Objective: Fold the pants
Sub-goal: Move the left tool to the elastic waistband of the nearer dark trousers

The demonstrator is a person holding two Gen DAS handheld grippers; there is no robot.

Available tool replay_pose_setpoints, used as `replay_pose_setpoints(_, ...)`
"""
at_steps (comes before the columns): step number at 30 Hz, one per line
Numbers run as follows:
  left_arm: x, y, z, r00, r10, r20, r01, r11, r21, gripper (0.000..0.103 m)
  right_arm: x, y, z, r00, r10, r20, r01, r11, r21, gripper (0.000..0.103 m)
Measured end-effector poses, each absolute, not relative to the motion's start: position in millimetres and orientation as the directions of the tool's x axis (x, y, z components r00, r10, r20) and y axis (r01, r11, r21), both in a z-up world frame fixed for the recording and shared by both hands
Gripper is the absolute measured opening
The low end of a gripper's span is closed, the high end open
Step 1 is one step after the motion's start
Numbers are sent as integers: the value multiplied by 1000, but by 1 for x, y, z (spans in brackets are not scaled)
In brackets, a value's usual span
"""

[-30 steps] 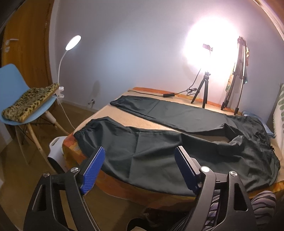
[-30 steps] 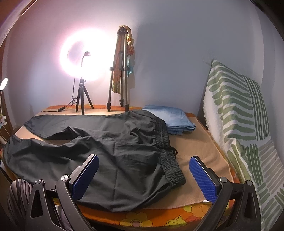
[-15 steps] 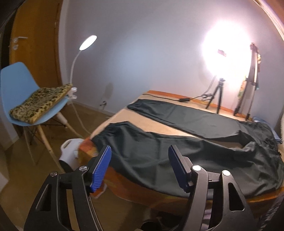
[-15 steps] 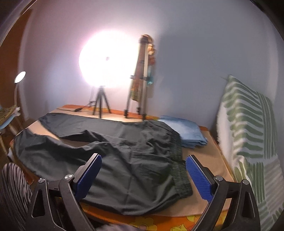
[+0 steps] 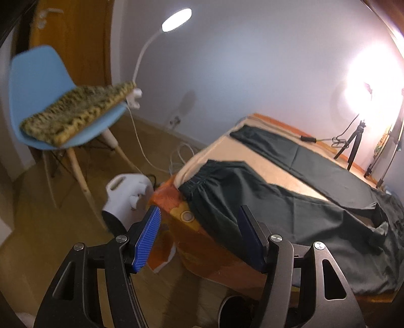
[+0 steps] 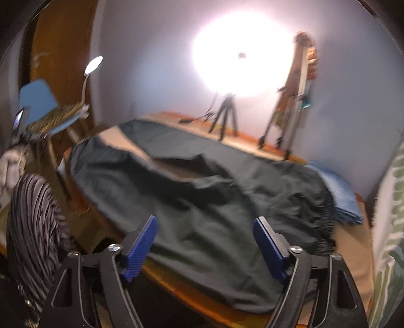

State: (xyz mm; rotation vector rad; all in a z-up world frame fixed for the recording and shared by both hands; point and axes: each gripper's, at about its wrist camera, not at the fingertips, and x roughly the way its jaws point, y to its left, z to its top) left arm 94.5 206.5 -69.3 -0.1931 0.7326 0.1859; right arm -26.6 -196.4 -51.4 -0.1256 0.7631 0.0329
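Observation:
Dark green pants (image 5: 290,209) lie spread flat on the bed, legs apart, with the near leg's elastic cuff (image 5: 199,180) at the bed's left corner. In the right wrist view the same pants (image 6: 202,201) fill the bed, waistband (image 6: 325,222) to the right. My left gripper (image 5: 199,232) hovers off the bed's near corner, below the cuff; its jaws are closing with nothing between them. My right gripper (image 6: 204,239) hangs over the near edge of the seat area, its jaws closing too, pads clear of the cloth.
A blue chair (image 5: 50,83) with a leopard cushion and a clip lamp (image 5: 176,16) stand left on the wooden floor, beside a white appliance (image 5: 126,194). A ring light tripod (image 6: 227,113) and another stand (image 6: 293,108) sit on the bed's far side. Folded blue cloth (image 6: 338,191) lies right.
Both views have swung left: the left gripper went from the leg's middle to the cuff corner, and the right one from the waistband toward the seat. Both jaws narrowed.

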Motion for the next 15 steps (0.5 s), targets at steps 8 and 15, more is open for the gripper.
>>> replay_pose_setpoints(8,138,223,-101,674,64,-736,-234,963,-131,63,11,-166,-95,620,63,-782,-209,974,-88,70)
replay_pose_setpoints(15,167,237,-124,621,36,-783,-260,952,-162,65,34,-151,-122,562,90,-822,-262,962,-74,70)
